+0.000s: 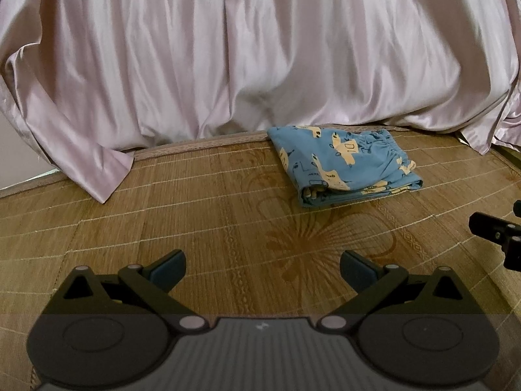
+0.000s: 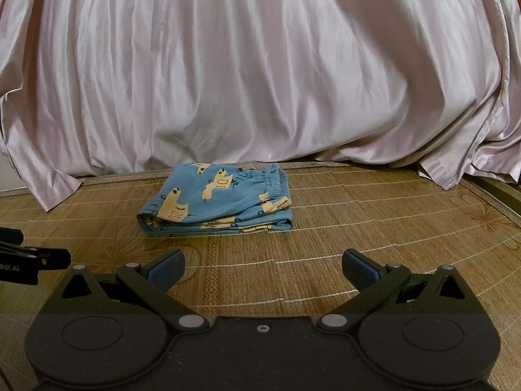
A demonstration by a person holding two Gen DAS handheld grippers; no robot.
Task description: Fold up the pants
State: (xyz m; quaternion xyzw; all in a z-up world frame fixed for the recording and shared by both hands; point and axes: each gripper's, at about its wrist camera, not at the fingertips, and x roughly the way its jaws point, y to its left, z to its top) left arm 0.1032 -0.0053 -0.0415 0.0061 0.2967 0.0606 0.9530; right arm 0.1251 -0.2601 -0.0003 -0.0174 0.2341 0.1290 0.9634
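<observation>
Leftmost, a pale satin sheet [image 1: 228, 58] hangs in folds down to a woven bamboo mat [image 1: 195, 202]; its loose corner drapes onto the mat at the left edge.

Left gripper [image 1: 262, 268]: low over the mat, fingers spread wide apart, nothing between them. Reads as a hands-off pose, likely because the cloth needs no hold right now.

Pants [image 1: 342, 166]: blue, printed with yellow vehicles, lying on the mat close to the sheet's hem. Already a compact layered stack, elastic waistband on top toward the right, folded edges stacked at the near side. From the left gripper they sit ahead and to the right, well apart, not touching.

Right gripper [image 2: 263, 268]: also low over the mat, fingers wide apart, empty. In its view the pants [image 2: 216, 200] lie ahead and slightly left, clear of the fingertips. The two grippers sit side by side, each showing at the edge of the other's view.

Judgement: folding looks essentially finished; both grippers appear backed off so the stack stays undisturbed.
</observation>
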